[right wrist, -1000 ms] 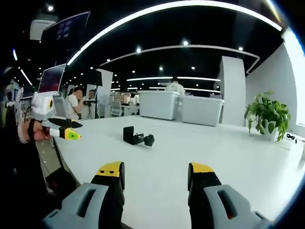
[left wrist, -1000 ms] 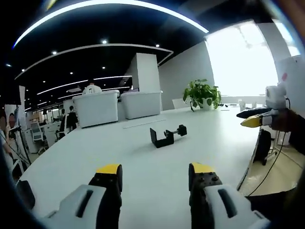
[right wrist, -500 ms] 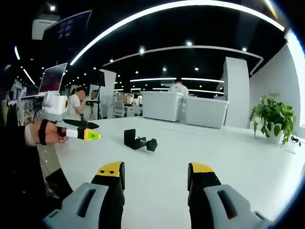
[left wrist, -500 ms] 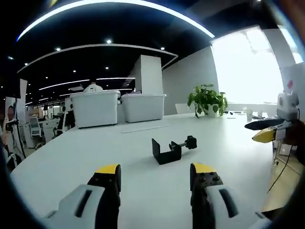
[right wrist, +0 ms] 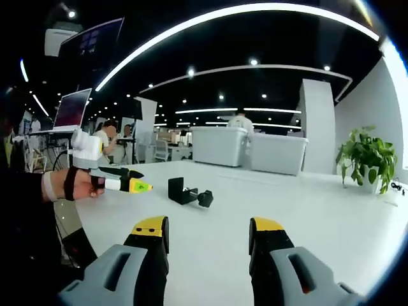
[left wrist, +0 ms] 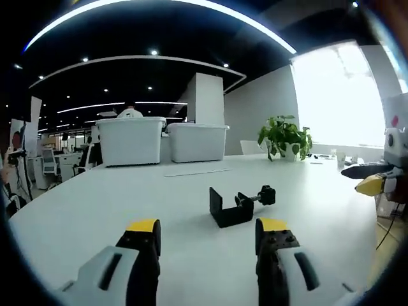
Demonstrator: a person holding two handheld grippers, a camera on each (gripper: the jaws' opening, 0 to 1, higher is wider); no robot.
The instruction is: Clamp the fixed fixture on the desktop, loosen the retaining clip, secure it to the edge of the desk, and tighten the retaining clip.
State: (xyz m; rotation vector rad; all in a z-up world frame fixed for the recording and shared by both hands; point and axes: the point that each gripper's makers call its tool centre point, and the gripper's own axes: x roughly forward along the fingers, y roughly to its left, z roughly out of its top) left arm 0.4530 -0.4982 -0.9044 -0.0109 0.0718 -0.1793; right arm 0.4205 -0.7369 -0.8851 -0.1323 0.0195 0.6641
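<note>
Black clamp fixture on white desk, left tool jaws apart, near it

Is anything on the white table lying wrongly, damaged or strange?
Nothing stands out. The black clamp lies loose on the white table, away from the edge, not yet gripped. Both the left gripper and the right gripper are open and empty.

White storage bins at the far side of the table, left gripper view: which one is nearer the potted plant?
The shorter white plastic bin, on the right, is nearer the green potted plant; the taller white bin stands beside it, further from the plant.
</note>
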